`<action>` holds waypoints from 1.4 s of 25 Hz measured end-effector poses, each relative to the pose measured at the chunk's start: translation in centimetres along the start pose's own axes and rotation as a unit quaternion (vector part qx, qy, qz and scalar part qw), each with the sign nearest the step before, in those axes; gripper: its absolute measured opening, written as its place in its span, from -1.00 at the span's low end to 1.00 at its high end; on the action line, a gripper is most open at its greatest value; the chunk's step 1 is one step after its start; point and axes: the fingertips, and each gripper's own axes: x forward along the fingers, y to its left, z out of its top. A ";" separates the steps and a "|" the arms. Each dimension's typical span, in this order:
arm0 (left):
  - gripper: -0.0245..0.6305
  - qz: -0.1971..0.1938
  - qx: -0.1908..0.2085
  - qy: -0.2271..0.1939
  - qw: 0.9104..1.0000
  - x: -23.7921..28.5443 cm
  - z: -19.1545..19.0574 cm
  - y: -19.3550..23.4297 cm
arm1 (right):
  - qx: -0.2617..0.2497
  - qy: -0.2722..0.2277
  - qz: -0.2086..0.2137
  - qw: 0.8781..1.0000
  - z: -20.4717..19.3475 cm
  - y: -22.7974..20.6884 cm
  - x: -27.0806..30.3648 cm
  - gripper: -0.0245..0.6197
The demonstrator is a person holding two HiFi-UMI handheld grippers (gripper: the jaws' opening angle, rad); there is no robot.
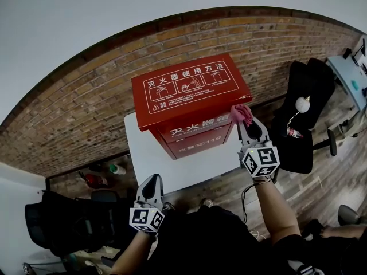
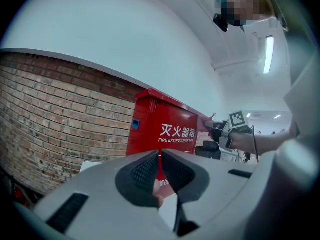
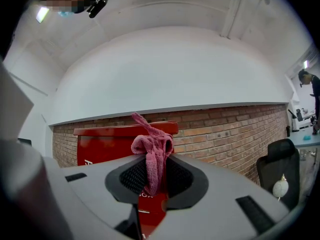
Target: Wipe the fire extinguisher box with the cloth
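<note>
A red-brown brick wall runs behind a white desk, with plain white wall above the bricks. The floor is grey-brown wood plank. A black office chair stands at the right. A strip light glows on the ceiling.

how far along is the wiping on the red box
Done: the cloth is picked up, with the right gripper clamped on it.
In hand: the cloth is at the front right corner of the fire extinguisher box, just under the lid edge.
Left: nothing shows which surfaces are already wiped, so the lid and front likely remain. The left gripper hangs low, shut and empty.
</note>
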 end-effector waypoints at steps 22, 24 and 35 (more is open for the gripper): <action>-0.82 -0.001 0.009 0.017 1.000 0.0 -0.7 -1.2 | -0.014 0.019 -0.009 1.000 -4.2 -2.5 -0.2 -0.65; -0.82 0.000 0.010 0.018 1.000 -0.1 -0.7 -1.2 | -0.014 0.025 -0.009 1.000 -5.3 -2.5 -0.1 -0.65; -0.82 0.000 0.010 0.020 1.000 -0.4 -0.9 -1.0 | -0.006 0.025 -0.029 0.999 -7.3 -2.2 0.0 -0.65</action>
